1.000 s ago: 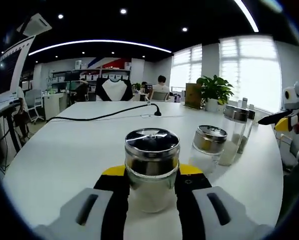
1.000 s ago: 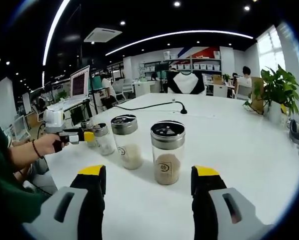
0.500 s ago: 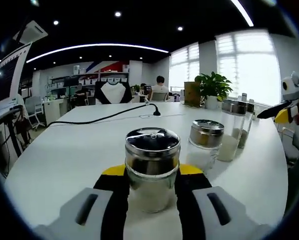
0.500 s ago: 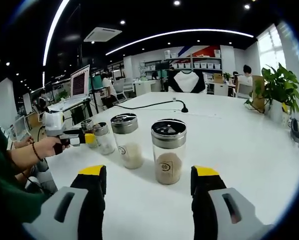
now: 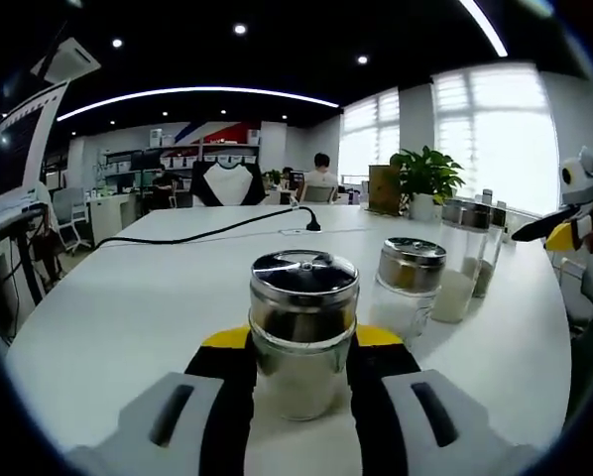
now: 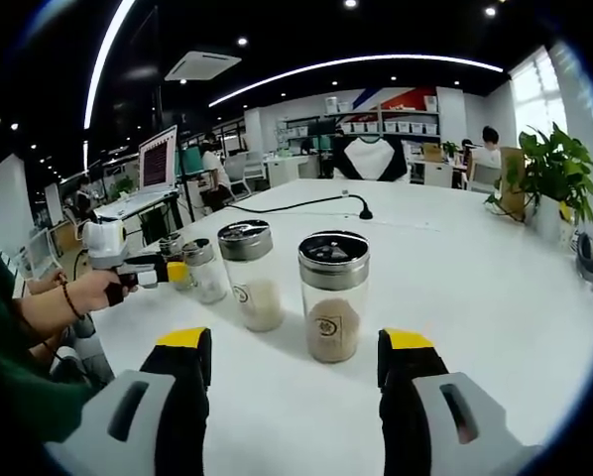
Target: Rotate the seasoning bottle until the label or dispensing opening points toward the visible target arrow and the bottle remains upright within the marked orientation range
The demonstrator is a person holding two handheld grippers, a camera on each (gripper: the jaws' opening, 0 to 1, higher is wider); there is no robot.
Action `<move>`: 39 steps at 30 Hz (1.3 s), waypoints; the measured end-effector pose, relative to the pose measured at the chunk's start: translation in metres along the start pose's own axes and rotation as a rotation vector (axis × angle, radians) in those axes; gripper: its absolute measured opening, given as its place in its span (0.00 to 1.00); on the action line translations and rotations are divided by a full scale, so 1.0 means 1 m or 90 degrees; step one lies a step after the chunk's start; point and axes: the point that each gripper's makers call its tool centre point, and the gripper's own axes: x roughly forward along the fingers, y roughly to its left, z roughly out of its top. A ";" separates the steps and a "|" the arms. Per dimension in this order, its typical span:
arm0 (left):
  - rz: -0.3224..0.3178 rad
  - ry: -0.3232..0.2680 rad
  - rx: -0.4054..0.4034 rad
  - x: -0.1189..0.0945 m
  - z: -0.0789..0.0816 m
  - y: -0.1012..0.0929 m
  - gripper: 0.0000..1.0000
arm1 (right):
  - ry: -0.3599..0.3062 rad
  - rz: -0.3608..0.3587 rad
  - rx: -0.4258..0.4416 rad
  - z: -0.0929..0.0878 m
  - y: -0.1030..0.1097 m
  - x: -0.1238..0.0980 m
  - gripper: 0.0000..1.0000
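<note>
A glass seasoning bottle (image 5: 301,332) with a shiny metal lid and pale contents stands upright on the white table (image 5: 128,307). My left gripper (image 5: 301,345) is shut on it, a black jaw with a yellow tip pressed to each side. A short bottle (image 5: 409,283) and a taller bottle (image 5: 461,260) stand to its right. My right gripper (image 6: 295,349) is open just short of a bottle of brown seasoning (image 6: 333,297), which stands upright between and beyond its jaws. Left of that stand a bottle of white powder (image 6: 250,275) and a small bottle (image 6: 206,271). No arrow mark shows.
A hand holds the left gripper (image 6: 128,266) at the left of the right gripper view. A black cable (image 5: 207,231) runs across the far table. A potted plant (image 6: 549,174) stands at the far right. Desks, chairs and seated people fill the office behind.
Both views have shifted only slightly. The left gripper stays shut on its bottle and the right gripper stays open in front of the brown bottle.
</note>
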 end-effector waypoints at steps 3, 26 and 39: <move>0.004 0.004 -0.025 0.000 -0.002 0.000 0.38 | 0.000 0.001 -0.001 0.000 0.000 0.000 0.68; 0.142 -0.034 -0.062 -0.010 0.009 0.004 0.49 | 0.002 0.003 -0.001 -0.001 0.001 -0.002 0.67; 0.154 -0.025 -0.037 -0.008 0.006 0.005 0.36 | 0.001 0.003 0.001 0.000 -0.001 -0.001 0.67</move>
